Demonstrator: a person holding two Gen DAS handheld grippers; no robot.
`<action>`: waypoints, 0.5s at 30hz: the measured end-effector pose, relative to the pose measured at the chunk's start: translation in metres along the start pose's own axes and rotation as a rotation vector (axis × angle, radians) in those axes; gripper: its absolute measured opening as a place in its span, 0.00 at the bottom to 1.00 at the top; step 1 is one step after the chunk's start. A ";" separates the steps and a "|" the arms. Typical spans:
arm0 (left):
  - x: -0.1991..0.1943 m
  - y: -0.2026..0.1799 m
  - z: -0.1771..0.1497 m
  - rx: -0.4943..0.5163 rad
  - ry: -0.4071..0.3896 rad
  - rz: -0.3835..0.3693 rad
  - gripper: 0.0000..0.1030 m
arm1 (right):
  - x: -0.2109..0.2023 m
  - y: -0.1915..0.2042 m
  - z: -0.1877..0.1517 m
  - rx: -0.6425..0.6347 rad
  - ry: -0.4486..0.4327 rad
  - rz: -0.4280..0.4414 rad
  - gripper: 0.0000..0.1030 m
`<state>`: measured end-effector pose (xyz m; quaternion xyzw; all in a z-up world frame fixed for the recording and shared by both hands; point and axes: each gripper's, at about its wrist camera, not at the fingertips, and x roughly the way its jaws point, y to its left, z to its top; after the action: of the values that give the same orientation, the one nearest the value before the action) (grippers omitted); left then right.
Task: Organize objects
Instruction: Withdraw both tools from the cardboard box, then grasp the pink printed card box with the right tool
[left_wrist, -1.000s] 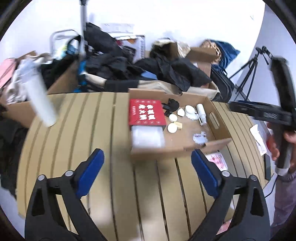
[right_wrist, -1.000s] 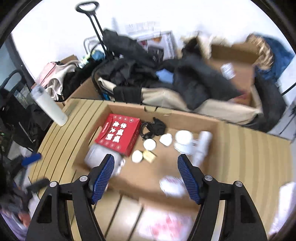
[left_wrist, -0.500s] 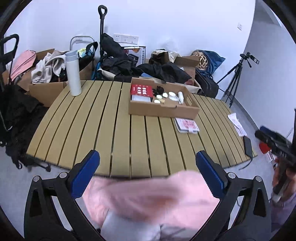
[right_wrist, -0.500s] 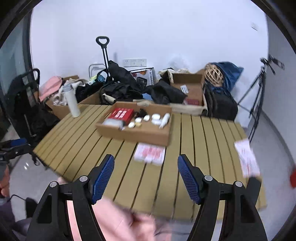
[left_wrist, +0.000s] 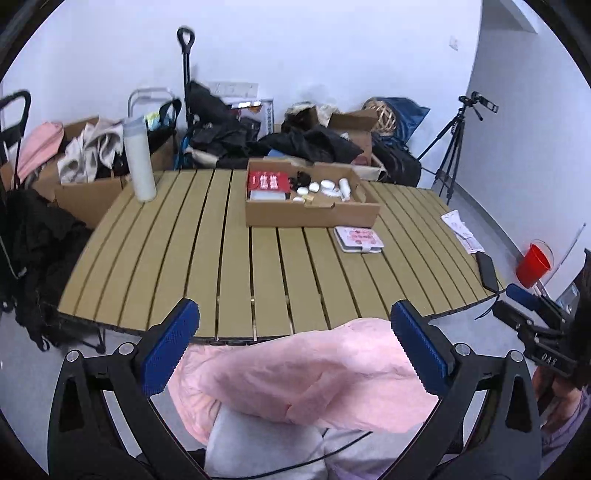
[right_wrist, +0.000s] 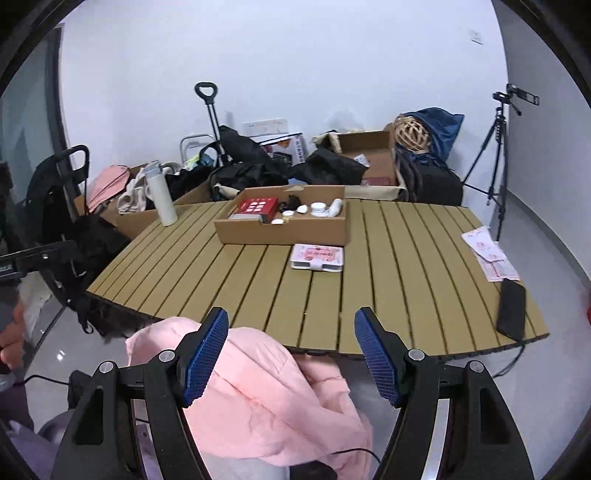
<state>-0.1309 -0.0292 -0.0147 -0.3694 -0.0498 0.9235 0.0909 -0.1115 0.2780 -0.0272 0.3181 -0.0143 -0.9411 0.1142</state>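
Note:
A cardboard box (left_wrist: 310, 214) (right_wrist: 284, 230) sits on the far side of a slatted wooden table (left_wrist: 207, 258) (right_wrist: 399, 266). It holds a red packet (left_wrist: 268, 181) (right_wrist: 257, 205), small white jars and a white tube. A pink-and-white wallet (left_wrist: 358, 239) (right_wrist: 317, 256) lies on the table in front of the box. A white bottle (left_wrist: 139, 158) (right_wrist: 160, 197) stands at the far left corner. My left gripper (left_wrist: 295, 347) and my right gripper (right_wrist: 291, 356) are both open and empty, held off the table's near edge above a pink jacket (left_wrist: 306, 373) (right_wrist: 255, 391).
Papers (left_wrist: 461, 230) (right_wrist: 489, 254) and a black phone (left_wrist: 487, 271) (right_wrist: 511, 308) lie at the table's right edge. Bags, clothes and boxes are piled behind the table. A tripod (left_wrist: 456, 144) (right_wrist: 498, 155) stands at the back right; a red cup (left_wrist: 533, 264) is on the floor.
Both grippers have pulled back from just over the box to beyond the table's near edge. The whole table and the pink jacket have come into view.

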 end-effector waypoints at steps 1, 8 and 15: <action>0.007 0.001 0.000 -0.010 0.011 -0.004 1.00 | 0.006 0.000 -0.002 -0.004 0.006 -0.002 0.72; 0.098 -0.012 0.014 0.015 0.091 -0.020 0.98 | 0.081 -0.023 0.005 0.022 0.118 0.013 0.72; 0.211 -0.056 0.053 0.070 0.163 -0.144 0.72 | 0.182 -0.069 0.038 0.097 0.236 0.004 0.72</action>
<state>-0.3103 0.0672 -0.1100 -0.4352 -0.0363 0.8827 0.1737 -0.2891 0.3025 -0.1117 0.4317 -0.0469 -0.8951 0.1013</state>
